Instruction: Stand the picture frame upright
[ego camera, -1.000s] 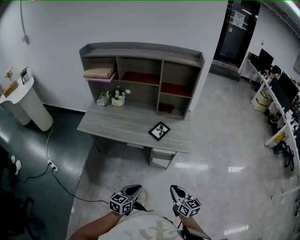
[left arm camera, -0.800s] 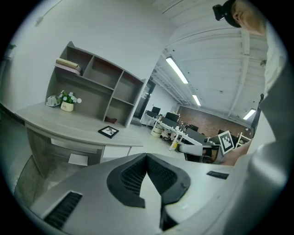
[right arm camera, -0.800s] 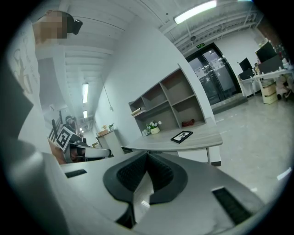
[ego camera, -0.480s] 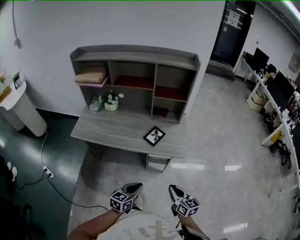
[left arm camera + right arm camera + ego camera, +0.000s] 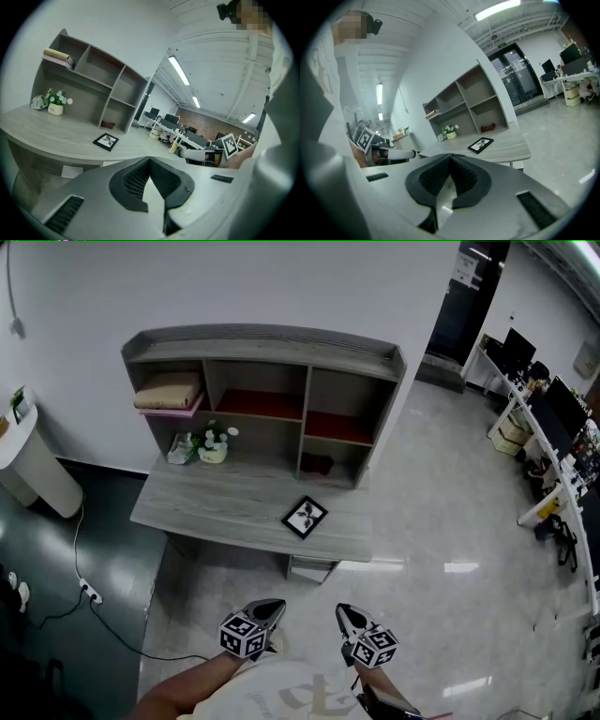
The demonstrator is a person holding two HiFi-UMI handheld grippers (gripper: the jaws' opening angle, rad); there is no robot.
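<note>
picture frame [image 5: 305, 517] | black, leaf print | flat, face up | desk front-right, turned diagonally

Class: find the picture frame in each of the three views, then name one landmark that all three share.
Head view: picture frame lies flat near the front right of the desk, about mid-picture.
Left gripper view: picture frame is left of centre, flat on the desk.
Right gripper view: picture frame is right of centre, flat on the desk.
Shared landmark: the shelf unit at the back of the desk.

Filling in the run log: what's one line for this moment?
picture frame: flat on desk | left gripper: shut, empty | right gripper: shut, empty | frame not yet reached
</note>
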